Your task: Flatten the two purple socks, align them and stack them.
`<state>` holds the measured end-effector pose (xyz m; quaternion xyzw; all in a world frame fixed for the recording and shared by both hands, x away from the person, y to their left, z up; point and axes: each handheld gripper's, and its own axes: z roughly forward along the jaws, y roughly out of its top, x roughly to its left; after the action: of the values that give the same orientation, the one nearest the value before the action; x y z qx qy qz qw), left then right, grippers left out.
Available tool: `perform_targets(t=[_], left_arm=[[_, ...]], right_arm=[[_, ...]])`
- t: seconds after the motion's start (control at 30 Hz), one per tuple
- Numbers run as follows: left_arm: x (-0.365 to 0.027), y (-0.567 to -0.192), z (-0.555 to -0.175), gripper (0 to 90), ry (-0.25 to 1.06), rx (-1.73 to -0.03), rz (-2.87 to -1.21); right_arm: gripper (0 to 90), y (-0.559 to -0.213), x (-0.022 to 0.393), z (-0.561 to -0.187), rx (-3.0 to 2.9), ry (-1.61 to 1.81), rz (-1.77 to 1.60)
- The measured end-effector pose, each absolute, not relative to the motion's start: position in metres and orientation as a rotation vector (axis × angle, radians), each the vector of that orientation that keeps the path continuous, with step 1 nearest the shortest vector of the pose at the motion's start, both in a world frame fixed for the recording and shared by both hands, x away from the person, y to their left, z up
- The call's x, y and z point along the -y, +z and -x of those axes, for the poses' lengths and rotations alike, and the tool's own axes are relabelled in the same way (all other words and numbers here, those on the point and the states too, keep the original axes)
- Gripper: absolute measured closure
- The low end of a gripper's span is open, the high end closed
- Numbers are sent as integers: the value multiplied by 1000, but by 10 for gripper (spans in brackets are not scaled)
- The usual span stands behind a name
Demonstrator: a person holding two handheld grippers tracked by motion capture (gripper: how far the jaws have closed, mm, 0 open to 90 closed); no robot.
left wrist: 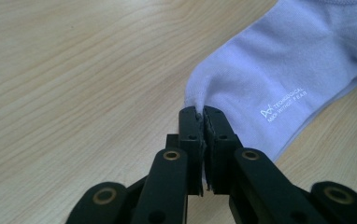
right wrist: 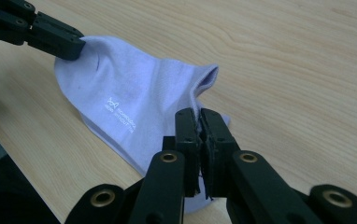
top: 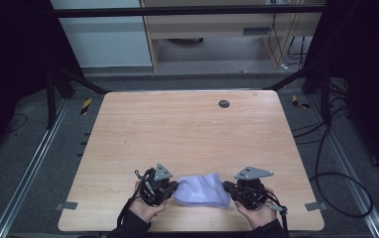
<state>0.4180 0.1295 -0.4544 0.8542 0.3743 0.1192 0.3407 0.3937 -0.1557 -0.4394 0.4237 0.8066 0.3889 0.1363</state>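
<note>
Two tools hold one sock.
The left tool (top: 171,187) and right tool (top: 228,187) each pinch an end of the pale sock (top: 202,190), low over the counter (top: 187,129); laying it flat is left.

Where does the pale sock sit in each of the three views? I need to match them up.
High view: the sock lies near the table's front edge, between the left gripper and right gripper.
Left gripper view: upper right, one end pinched in the shut gripper.
Right gripper view: centre left, one edge pinched in the shut gripper.
Shared landmark: the sock's white printed logo.
</note>
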Motion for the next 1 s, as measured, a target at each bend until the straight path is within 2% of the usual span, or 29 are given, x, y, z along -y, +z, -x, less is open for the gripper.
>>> perform_targets(t=[0.7, 0.77, 0.8, 0.83, 0.87, 0.9, 0.93, 1.0], left_arm=[[-121, -476, -425, 855, 295, -998, -2275], [-122, -476, -425, 834, 297, -992, -2288], [-122, -476, -424, 810, 301, -995, -2282], [-122, -475, -424, 810, 303, -996, -2277], [-124, -474, -423, 759, 304, -998, -2271], [-125, -472, -423, 759, 312, -997, -2261], [-127, -467, -422, 719, 324, -992, -2236], [-127, -465, -421, 704, 335, -982, -2227]], right_arm=[[856, -479, 166, -405, -2370, 1009, -1341], [848, -480, 166, -406, -2370, 1012, -1337], [801, -481, 166, -406, -2366, 1008, -1332], [801, -481, 166, -406, -2366, 1008, -1332], [763, -479, 168, -405, -2347, 1034, -1310], [763, -479, 168, -405, -2347, 1034, -1310], [726, -475, 171, -405, -2315, 1090, -1285], [725, -473, 173, -405, -2301, 1119, -1274]])
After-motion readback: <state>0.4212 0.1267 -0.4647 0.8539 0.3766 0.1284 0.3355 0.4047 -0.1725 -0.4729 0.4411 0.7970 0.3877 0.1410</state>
